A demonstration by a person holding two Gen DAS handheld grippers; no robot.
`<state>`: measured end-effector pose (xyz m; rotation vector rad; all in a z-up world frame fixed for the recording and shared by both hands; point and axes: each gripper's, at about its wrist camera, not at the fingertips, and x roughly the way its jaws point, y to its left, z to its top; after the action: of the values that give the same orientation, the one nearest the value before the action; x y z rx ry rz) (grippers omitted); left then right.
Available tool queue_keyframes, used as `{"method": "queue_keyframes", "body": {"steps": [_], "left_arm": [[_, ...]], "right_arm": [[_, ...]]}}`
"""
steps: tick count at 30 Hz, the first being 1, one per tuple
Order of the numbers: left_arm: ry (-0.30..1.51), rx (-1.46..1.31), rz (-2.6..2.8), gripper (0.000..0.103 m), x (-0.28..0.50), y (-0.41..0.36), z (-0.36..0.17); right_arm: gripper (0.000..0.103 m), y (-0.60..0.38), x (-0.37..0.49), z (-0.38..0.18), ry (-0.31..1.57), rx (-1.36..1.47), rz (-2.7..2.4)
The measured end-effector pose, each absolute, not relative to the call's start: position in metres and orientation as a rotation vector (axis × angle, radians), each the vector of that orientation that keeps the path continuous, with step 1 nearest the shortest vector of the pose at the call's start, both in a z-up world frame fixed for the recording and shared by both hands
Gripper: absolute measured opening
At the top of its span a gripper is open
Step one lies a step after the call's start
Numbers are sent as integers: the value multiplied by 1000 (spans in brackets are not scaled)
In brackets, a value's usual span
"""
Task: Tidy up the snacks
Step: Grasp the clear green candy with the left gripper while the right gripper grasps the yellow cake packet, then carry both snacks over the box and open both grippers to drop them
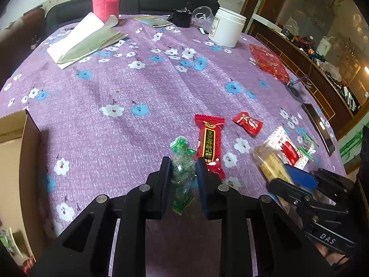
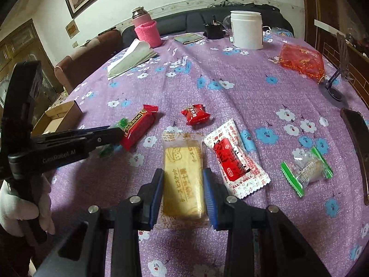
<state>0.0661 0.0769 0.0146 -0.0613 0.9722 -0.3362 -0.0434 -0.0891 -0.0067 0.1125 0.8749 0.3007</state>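
**Both tongs straddle a snack, each packet lying lengthwise between the fingers**

In the left wrist view, the left tongs (image 1: pixel 183 161) sit at lower centre of the frame. Between their two black fingers lies a crinkled green and clear plastic candy wrapper (image 1: pixel 182 170). Its long axis runs straight away from the camera, in line with the fingers, so the fingers flank its narrow sides. The pads look pressed against the wrapper, apparently clamped on it, though it is not clear whether the packet is lifted off the purple flowered cloth of the surface (image 1: pixel 129 85).

Just right of it lies a long red bar wrapper with a black and gold label (image 1: pixel 210 142), almost touching the right finger. An open brown cardboard box (image 1: pixel 13 138) sits at the left edge of the frame, well apart from the snacks; it is probably where they are meant to go.

In the right wrist view, the right tongs (image 2: pixel 183 190) sit at lower centre. Their blue-padded fingers press on the two long edges of a clear packet holding a pale yellow rectangular biscuit (image 2: pixel 183 173). Its long axis also points away from the camera, along the fingers. The fingers appear closed on it.

Just right of it lies a white and red printed sachet (image 2: pixel 235 159). Further right is a clear candy wrapper with green ends (image 2: pixel 306 168). Above centre is a small red pillow-shaped candy (image 2: pixel 194 113).

The box lies toward the left tongs' side, so the left hand looks nearer to it.
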Motion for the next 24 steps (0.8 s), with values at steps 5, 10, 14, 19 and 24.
{"method": "queue_keyframes", "body": {"steps": [5,10,14,19,24], "left_arm": [[935,-110,-353,21,50,87,29],[884,-183,-356,21,19,110,51],[824,-232,-318,22,-16,140,71],[758,-243,-207,22,-55,191,89],[747,-290,-94,22,-82,247,89]], "right_arm": [[37,-101,-41,-7,883,204,337],[37,-109,-41,-5,872,262,360],[37,-106,-47,2,831,238,353],[37,-95,-56,11,776,166,329],[37,-68,-67,24,780,139,379]]}}
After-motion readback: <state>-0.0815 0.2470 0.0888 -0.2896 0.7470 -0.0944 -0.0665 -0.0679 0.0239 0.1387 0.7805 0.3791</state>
